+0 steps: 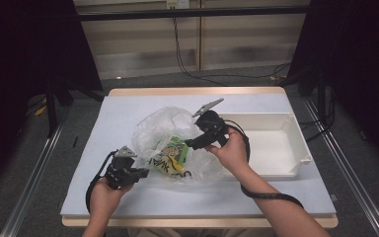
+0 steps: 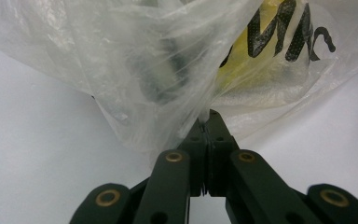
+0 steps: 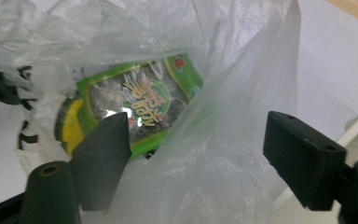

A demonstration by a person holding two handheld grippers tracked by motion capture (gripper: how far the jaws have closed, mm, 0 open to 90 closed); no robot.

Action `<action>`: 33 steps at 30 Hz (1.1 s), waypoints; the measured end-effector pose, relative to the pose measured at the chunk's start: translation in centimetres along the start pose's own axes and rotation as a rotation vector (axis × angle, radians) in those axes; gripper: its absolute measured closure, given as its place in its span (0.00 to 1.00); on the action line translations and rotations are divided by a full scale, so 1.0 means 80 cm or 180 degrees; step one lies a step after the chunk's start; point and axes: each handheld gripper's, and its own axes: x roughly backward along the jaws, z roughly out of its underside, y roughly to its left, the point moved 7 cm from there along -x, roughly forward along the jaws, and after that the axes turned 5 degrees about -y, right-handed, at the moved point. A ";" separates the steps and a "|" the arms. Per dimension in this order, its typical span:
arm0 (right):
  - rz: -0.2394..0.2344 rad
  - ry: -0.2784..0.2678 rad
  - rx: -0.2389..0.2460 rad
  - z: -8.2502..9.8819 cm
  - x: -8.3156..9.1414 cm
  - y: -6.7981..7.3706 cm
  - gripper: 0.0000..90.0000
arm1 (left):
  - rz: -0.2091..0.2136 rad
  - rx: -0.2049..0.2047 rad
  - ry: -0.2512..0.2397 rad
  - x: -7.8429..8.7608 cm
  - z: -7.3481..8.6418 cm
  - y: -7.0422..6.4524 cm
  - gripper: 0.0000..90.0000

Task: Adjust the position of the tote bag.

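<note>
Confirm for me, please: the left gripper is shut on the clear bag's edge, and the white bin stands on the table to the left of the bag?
Not quite. The left gripper is shut on the bag, but the bin stands to the bag's right, as the high view shows.

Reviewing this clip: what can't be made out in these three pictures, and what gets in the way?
- Left gripper view: the film pinched by the left gripper is seen, but the crumpled plastic bag blurs a dark thing inside it.
- Right gripper view: the green packet is partly covered by one jaw of the right gripper and by glare; its print is unreadable.
- High view: the white tray has its near inner wall hidden by its own rim.
</note>
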 end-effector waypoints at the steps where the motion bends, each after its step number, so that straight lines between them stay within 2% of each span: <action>1: 0.0043 0.0019 0.0032 0.001 -0.002 -0.002 0.30 | 0.0008 0.0002 0.0002 0.000 0.000 0.000 0.99; 4: 0.0153 0.0090 0.0079 0.006 -0.003 -0.008 0.47 | 0.0024 0.0004 0.0021 0.000 0.001 0.001 0.99; 7: 0.0184 0.0081 0.0060 0.010 0.001 -0.016 0.59 | 0.0019 0.0002 0.0015 -0.001 0.002 0.001 0.99; 12: 0.0135 0.0041 -0.0029 0.018 0.010 -0.034 0.83 | 0.0017 -0.0002 0.0024 -0.002 0.002 0.001 0.99; 17: 0.0086 0.0019 -0.0124 0.024 0.015 -0.048 0.88 | 0.0020 0.0009 0.0047 -0.002 0.003 0.002 0.99; 24: 0.0154 -0.0030 -0.0307 0.033 0.023 -0.077 0.89 | 0.0004 0.0008 0.0069 -0.004 0.005 0.005 0.99; 26: 0.0198 -0.0023 -0.0341 0.038 0.024 -0.086 0.89 | -0.0007 0.0084 0.0023 -0.006 0.005 0.003 0.99; 27: 0.0200 -0.0041 -0.0334 0.040 0.024 -0.090 0.89 | -0.0007 0.0061 0.0044 -0.005 0.005 0.004 0.99; 29: 0.0248 -0.0011 -0.0371 0.047 0.026 -0.096 0.88 | -0.0023 0.0089 0.0027 -0.007 0.005 0.004 0.99; 31: 0.0313 0.0006 -0.0411 0.054 0.027 -0.102 0.89 | -0.0036 0.0055 0.0077 -0.006 0.006 0.005 0.99; 33: 0.0305 0.0051 -0.0436 0.062 0.028 -0.107 0.92 | -0.0036 0.0062 0.0078 -0.007 0.007 0.005 0.99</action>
